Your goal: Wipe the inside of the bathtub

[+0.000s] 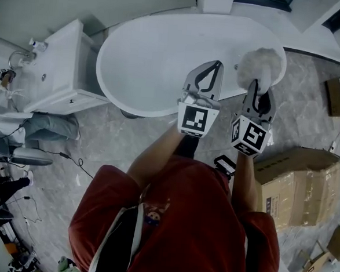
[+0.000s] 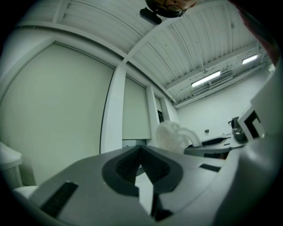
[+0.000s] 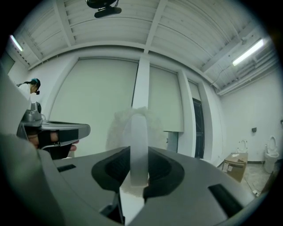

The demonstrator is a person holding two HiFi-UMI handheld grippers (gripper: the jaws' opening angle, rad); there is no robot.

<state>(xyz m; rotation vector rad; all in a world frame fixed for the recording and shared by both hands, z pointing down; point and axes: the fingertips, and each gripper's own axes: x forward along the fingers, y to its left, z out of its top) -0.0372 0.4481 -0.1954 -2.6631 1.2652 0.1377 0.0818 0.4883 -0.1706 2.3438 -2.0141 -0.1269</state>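
White bathtub (image 1: 158,56) fills the upper centre of the head view, with both claws over its right half. Left claw (image 1: 218,67) has its jaws together with nothing between them. Right claw (image 1: 256,86) is clamped on the white handle (image 3: 138,145) of a fluffy duster (image 1: 260,64), whose head sits at the tub's right end.

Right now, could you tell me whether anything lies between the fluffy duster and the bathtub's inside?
Nothing visible does: the fluffy white duster in the right tongs hangs over the bare white oval bathtub.
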